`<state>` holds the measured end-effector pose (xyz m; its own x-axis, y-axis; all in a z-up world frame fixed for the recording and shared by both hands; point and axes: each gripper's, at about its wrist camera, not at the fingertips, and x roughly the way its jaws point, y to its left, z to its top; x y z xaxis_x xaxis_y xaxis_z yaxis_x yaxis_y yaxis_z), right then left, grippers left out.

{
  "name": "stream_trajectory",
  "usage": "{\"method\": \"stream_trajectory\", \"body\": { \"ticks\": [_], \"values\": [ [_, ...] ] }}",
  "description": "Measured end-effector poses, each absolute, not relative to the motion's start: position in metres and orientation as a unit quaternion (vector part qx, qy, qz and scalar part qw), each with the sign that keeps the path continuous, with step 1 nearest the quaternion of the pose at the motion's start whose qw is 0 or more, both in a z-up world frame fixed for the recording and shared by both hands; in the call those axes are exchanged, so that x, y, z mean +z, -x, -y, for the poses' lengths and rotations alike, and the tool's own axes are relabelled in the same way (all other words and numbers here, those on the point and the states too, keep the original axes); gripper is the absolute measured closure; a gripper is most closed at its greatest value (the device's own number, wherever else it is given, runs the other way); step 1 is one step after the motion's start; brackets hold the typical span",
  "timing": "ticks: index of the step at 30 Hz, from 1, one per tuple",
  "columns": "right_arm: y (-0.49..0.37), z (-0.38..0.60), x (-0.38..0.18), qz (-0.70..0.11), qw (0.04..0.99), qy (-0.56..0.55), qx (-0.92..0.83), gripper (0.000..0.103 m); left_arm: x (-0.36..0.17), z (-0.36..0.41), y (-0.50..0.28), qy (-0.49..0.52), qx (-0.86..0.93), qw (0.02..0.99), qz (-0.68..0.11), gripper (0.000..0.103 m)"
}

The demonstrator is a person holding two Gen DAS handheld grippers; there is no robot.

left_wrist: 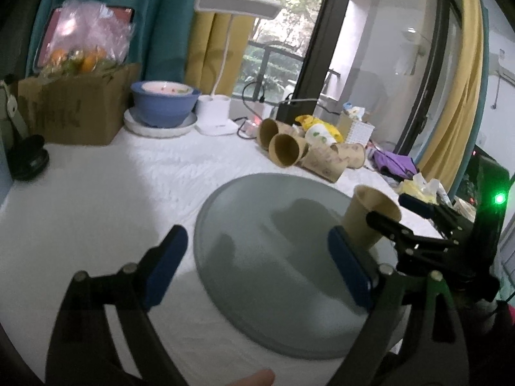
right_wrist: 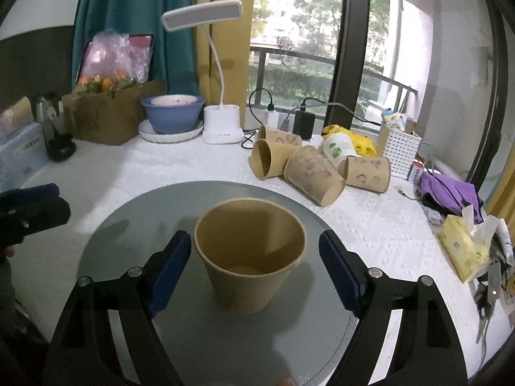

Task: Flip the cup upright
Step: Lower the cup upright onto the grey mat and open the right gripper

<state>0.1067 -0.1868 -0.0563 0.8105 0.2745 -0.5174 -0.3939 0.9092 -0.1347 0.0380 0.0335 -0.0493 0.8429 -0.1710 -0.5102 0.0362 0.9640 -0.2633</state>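
A brown paper cup stands upright, mouth up, on a round grey tray. My right gripper is open, its blue pads on either side of the cup with gaps to both. In the left wrist view the cup sits at the tray's right edge between the right gripper's fingers. My left gripper is open and empty over the tray's near left part. It also shows at the left edge of the right wrist view.
Several paper cups lie on their sides behind the tray on the white tablecloth. A blue bowl, a white desk lamp, a cardboard box, a white basket and a tissue pack stand around.
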Motion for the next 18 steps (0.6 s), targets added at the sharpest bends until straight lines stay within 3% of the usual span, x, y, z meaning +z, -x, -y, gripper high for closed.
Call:
{"method": "stream_trajectory", "body": {
  "ticks": [18],
  "values": [
    [-0.059, 0.208, 0.000, -0.223, 0.954, 0.063, 0.193, 0.019, 0.011, -0.008, -0.011, 0.044, -0.016, 0.980, -0.191, 0.012]
  ]
}}
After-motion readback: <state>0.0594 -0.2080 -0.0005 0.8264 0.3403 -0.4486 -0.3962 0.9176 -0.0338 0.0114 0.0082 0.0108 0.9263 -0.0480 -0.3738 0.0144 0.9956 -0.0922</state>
